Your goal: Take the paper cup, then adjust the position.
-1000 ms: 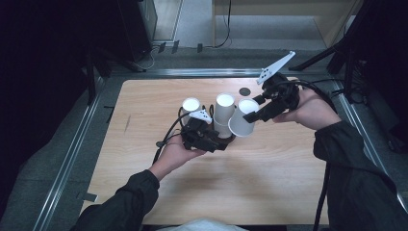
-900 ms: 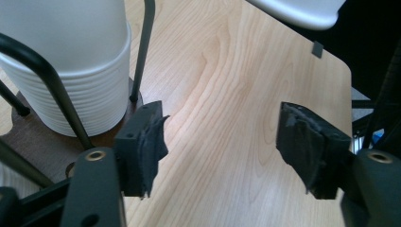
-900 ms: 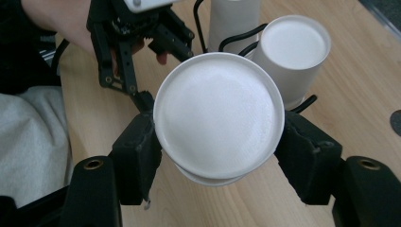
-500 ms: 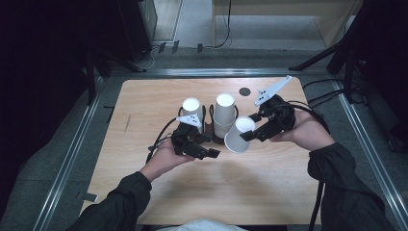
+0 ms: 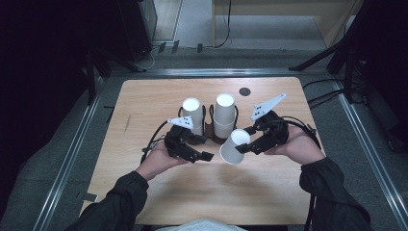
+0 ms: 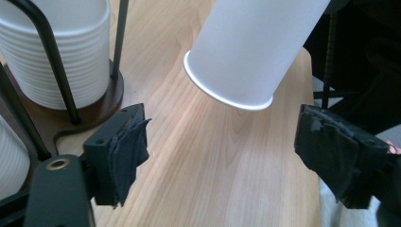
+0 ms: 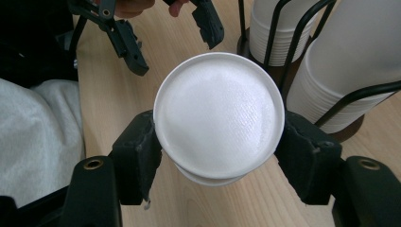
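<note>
Nearest, the person's 2 dark sleeves come in from the bottom of the high view, each hand holding a gripper over the wooden table (image 5: pixel 144 192); the left gripper (image 5: pixel 204 156) has just been opening its jaws, which stand apart with nothing between them, the pads (image 6: pixel 127 146) frayed and bare above the wood grain; the right gripper (image 5: pixel 242 148) is clamped on a white paper cup (image 5: pixel 234 146), its 2 pads pressing the cup's sides near the base, so that the base disc (image 7: pixel 220 116) faces the right gripper view and the open rim tilts down toward the table, just beside the left gripper's jaws; the cup hangs clear of the wood. Beyond, a black wire rack (image 5: pixel 208 130) on a brown base holds 2 stacks of white cups (image 5: pixel 224 113), upside down, side by side. Farther back, a small dark disc (image 5: pixel 245 91) lies near the table's far edge. No brand, label or writing can be read on the cups or the grippers.
</note>
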Tool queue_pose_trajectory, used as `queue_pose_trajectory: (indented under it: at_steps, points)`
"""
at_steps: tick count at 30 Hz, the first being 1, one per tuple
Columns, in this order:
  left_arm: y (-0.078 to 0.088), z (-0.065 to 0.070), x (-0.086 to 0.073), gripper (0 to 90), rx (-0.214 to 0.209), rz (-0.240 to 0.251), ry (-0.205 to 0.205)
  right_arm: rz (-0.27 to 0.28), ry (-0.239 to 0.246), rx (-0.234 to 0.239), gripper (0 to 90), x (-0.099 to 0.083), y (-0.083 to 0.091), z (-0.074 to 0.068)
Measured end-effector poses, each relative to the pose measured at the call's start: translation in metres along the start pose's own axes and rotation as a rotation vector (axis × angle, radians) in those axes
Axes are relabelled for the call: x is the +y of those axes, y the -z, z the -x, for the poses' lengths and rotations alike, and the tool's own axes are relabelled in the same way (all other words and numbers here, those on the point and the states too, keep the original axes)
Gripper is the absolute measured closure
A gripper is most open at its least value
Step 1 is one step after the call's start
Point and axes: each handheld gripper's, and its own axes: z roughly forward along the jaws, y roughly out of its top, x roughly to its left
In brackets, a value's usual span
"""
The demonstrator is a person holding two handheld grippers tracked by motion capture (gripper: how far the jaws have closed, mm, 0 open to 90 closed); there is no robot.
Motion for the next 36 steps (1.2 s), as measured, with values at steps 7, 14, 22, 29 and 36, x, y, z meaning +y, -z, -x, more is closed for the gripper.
queue_pose_trajectory:
  at_steps: [7,14,22,29,36]
  points:
    - [0.004,-0.002,-0.007,17.9,-0.001,-0.003,-0.027,-0.009,-0.007,-0.008,35.0,-0.016,-0.02,-0.003]
    - [0.003,-0.01,-0.011,17.3,-0.025,0.001,-0.025,0.0,-0.03,0.021,35.0,-0.024,-0.037,-0.003]
    - [0.005,-0.016,-0.018,12.7,-0.069,0.006,-0.028,0.052,-0.046,0.035,35.0,-0.031,-0.048,0.001]
    - [-0.003,-0.015,-0.022,12.8,-0.065,-0.02,-0.035,0.057,-0.042,0.057,35.0,-0.026,-0.054,-0.002]
    - [-0.009,-0.01,-0.022,12.7,-0.071,-0.037,-0.056,0.071,-0.032,0.086,35.0,-0.018,-0.057,-0.006]
